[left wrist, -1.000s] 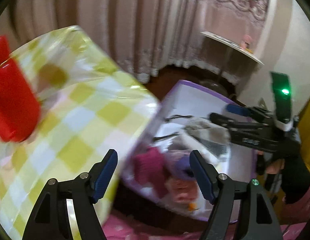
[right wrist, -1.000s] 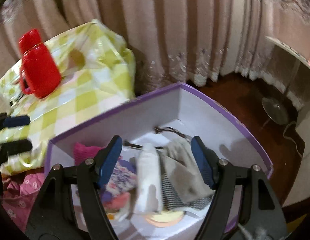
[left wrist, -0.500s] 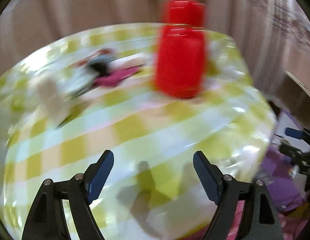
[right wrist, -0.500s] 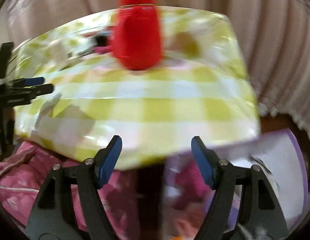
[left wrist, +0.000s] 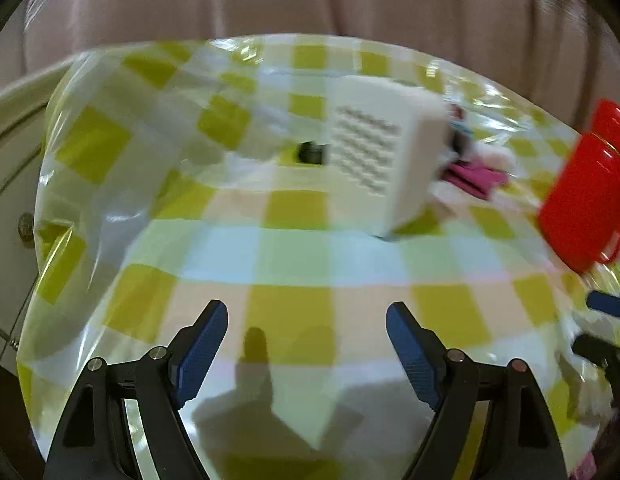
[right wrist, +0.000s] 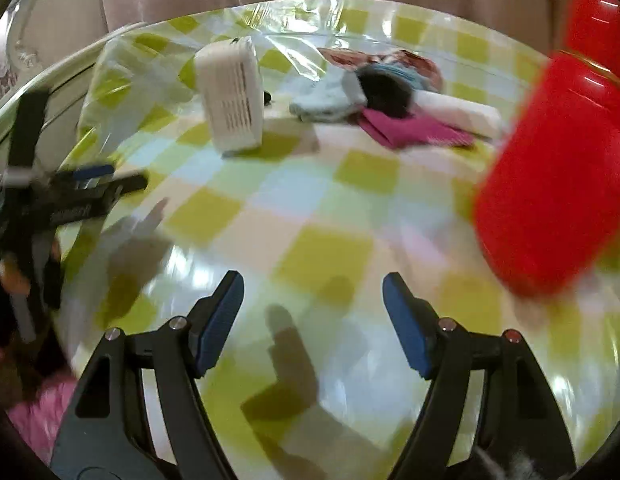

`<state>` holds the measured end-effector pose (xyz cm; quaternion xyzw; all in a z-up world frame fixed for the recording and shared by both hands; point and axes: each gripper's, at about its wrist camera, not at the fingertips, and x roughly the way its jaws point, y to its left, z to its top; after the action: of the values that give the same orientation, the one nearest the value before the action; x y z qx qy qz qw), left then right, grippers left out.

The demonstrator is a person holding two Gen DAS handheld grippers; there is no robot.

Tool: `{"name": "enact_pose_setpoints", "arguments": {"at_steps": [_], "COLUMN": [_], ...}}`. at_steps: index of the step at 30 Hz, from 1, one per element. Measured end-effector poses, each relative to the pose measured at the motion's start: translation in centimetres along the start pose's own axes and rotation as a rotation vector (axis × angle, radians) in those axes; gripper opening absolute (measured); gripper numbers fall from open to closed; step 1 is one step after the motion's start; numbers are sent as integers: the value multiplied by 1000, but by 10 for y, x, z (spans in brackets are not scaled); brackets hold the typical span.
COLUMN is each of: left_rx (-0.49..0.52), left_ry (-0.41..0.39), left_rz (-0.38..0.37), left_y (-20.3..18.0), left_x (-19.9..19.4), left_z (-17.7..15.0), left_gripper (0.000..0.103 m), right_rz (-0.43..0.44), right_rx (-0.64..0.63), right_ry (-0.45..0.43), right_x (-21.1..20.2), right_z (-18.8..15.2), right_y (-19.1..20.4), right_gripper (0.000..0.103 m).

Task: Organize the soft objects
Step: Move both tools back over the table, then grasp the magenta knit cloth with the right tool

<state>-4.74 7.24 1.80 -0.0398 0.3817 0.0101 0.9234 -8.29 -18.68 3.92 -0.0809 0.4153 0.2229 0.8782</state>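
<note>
A pile of soft items lies at the far side of the checked table (right wrist: pixel 318 256): a magenta cloth (right wrist: pixel 406 130), a pale blue cloth (right wrist: pixel 330 98), a black piece (right wrist: pixel 384 88) and a white roll (right wrist: pixel 458 110). In the left wrist view only the magenta cloth (left wrist: pixel 472 178) shows clearly. My left gripper (left wrist: pixel 306 344) is open and empty above the near part of the table; it also shows in the right wrist view (right wrist: pixel 106 178). My right gripper (right wrist: pixel 312 320) is open and empty above the table.
A white box (right wrist: pixel 230 96) stands on the table left of the pile; it also shows in the left wrist view (left wrist: pixel 384 156). A red jug (right wrist: pixel 550 168) stands at the right, close to my right gripper. Curtains hang behind the table. The views are blurred.
Both grippers have swung left, away from the purple box of clothes on the floor, and now face the table top. Both stay open and empty.
</note>
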Motion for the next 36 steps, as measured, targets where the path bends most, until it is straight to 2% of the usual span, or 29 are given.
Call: {"name": "enact_pose_setpoints", "arguments": {"at_steps": [3,5,11,17,19,20,21,24,32,36], "left_rx": [-123,-155,-156,-171,-171,-170,-170,-172,-165,-152], "left_ry": [74,60,58,52,53,53,53,53,57,65], "left_rz": [-68,-98,-128,-163,-170,-171,-170,-170,-159,-150], "left_y": [22,26,27,29,29,29,29,28,27,26], "left_x": [15,13,10,16,16,16,16,16,16,17], "left_z": [0,-1,-3,0,0,0,0,0,-1,0], "left_gripper": [84,85,92,96,97,97,98,98,98,98], "right_rz": [5,-27,-105,-177,-163,-145,-108,-23,-21,-1], "right_rx": [46,32,68,54,80,94,107,125,-39,-48], "right_ry": [12,15,10,52,48,28,10,-6,-11,-3], "right_x": [29,49,100,144,146,143,138,119,36,-6], "right_z": [28,47,100,130,135,134,133,118,26,-19], "right_y": [-12,-17,-50,-71,-77,-80,-81,-77,-30,-25], "right_gripper": [75,75,75,75,62,44,36,32,32,33]}}
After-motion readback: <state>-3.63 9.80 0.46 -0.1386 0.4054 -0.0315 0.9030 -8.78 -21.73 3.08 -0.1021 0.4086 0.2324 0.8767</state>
